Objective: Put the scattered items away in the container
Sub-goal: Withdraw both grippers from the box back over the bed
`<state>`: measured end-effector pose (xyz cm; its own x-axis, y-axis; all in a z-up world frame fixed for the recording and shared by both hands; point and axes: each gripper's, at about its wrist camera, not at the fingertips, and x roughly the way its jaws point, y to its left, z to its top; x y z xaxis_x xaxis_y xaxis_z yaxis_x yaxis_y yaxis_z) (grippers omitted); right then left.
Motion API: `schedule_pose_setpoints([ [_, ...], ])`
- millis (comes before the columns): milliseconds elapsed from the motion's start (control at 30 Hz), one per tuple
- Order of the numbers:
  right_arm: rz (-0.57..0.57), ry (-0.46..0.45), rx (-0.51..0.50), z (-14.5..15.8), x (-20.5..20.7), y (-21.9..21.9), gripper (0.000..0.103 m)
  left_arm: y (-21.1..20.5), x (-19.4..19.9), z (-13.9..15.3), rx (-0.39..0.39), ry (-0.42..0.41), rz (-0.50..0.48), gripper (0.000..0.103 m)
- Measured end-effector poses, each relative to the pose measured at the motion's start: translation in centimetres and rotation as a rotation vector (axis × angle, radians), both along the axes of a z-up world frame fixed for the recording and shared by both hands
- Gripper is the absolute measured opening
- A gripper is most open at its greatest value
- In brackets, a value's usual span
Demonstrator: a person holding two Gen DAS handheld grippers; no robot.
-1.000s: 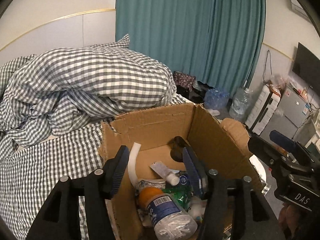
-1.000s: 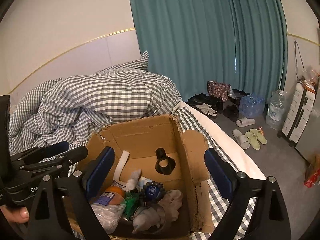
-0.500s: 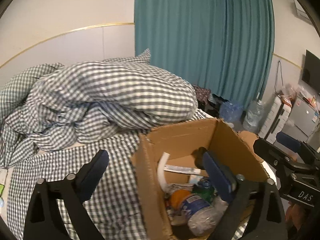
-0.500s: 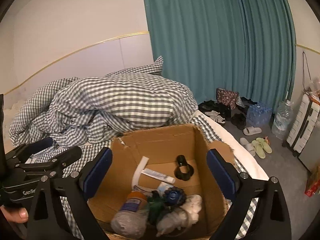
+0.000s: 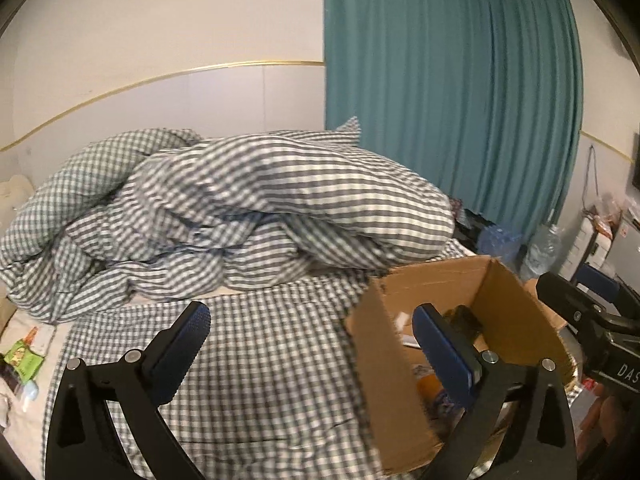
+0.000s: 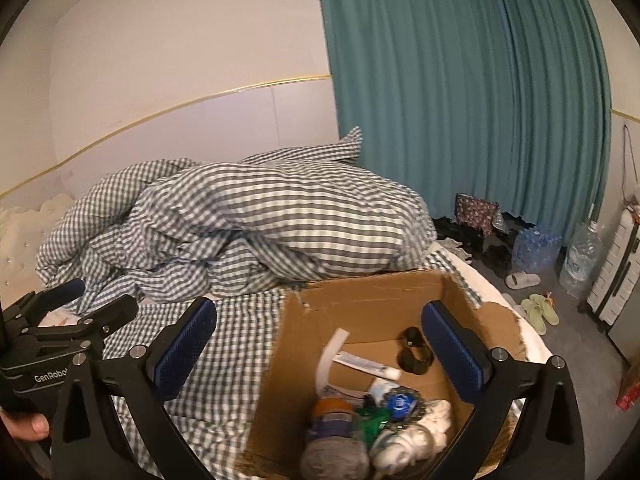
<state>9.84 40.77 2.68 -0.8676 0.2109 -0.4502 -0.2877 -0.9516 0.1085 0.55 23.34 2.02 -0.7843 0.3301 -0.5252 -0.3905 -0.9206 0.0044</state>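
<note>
A: Fingers on both grippers are spread wide with nothing between the blue pads. On the left gripper (image 5: 308,344) they have parted a good deal in the last second; on the right gripper (image 6: 320,340) they are opening further right now.

B: Change since a second ago?

A: Both have pulled back and up from the cardboard box (image 6: 360,300). Earlier the left one sat right over the bottle; now it looks across bare checked sheet (image 5: 260,340). I judge a drop just finished.

B: Box contents, near first?

A: Crushed clear plastic bottle (image 6: 334,444), orange cap end up; white balled cloth (image 6: 408,440); green wrapper; white tube (image 6: 366,364); black ring (image 6: 416,358). Box is on the bed, corrugated, edges torn.

B: Anything left out?

A: Green packet (image 5: 22,358) at the left edge, on the sheet. Beyond it, a puffy checked duvet (image 5: 248,216) and a pleated teal curtain (image 5: 460,100).
</note>
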Motion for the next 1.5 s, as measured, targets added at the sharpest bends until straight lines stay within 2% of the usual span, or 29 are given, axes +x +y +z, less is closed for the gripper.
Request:
schedule_pose_setpoints([
  [167, 0.057, 0.004, 0.002, 0.2, -0.9, -3.0, 0.103, -4.2, 0.1, 0.5, -0.016, 0.020, 0.065, 0.103],
  [800, 0.276, 0.026, 0.030, 1.1, -4.3, -15.2, 0.103, -18.1, 1.9, 1.5, 0.024, 0.034, 0.283, 0.103],
  [1167, 0.346, 0.028, 0.046, 1.5, -4.4, -19.5, 0.103, -23.0, 3.7, 2.4, 0.047, 0.031, 0.361, 0.103],
  [1500, 0.376, 0.019, 0.064, 1.6, -4.7, -21.6, 0.103, -24.5, 4.1, 2.2, 0.055, 0.024, 0.384, 0.103],
])
